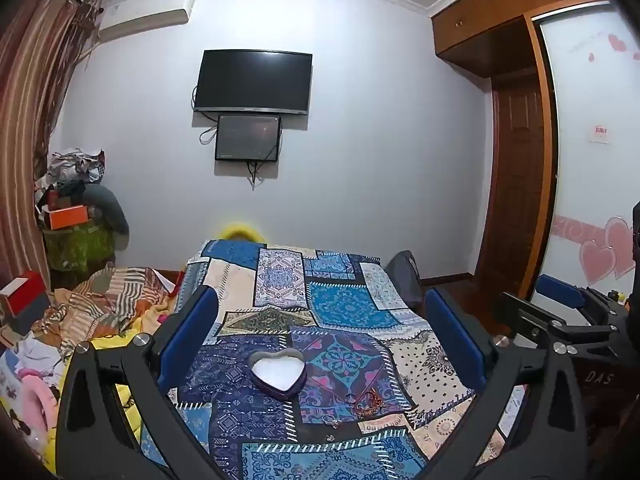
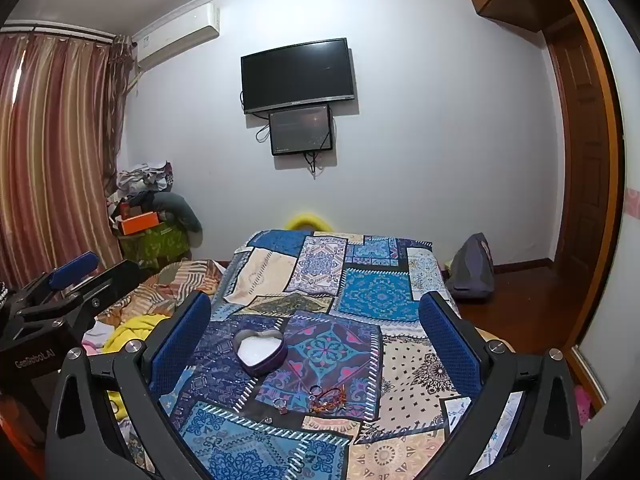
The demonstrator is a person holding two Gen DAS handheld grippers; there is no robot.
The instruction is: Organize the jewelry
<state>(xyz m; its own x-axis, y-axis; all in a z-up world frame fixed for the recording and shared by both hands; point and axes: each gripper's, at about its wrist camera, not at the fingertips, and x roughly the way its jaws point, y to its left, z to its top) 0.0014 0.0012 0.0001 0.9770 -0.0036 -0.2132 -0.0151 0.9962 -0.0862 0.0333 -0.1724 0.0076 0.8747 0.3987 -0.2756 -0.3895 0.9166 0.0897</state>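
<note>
We are holding the left claw [image 1: 320, 332] and right claw [image 2: 316, 332] spread and empty above the bed [image 2: 404, 356], framing the open heart tin [image 2: 261, 350] and, just beside it, the loose rings [image 2: 280, 403] and beads [image 2: 330, 398], to line up a first pick.

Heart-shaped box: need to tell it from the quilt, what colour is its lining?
White, inside a dark purple heart-shaped box; clearest in the right wrist view.

A heart box [image 2: 261, 351] lies on the bed [image 2: 360, 280]. The rings [image 2: 298, 396] and a bracelet [image 2: 329, 399] lie before it, to its right. The television [image 2: 298, 75] hangs behind.
</note>
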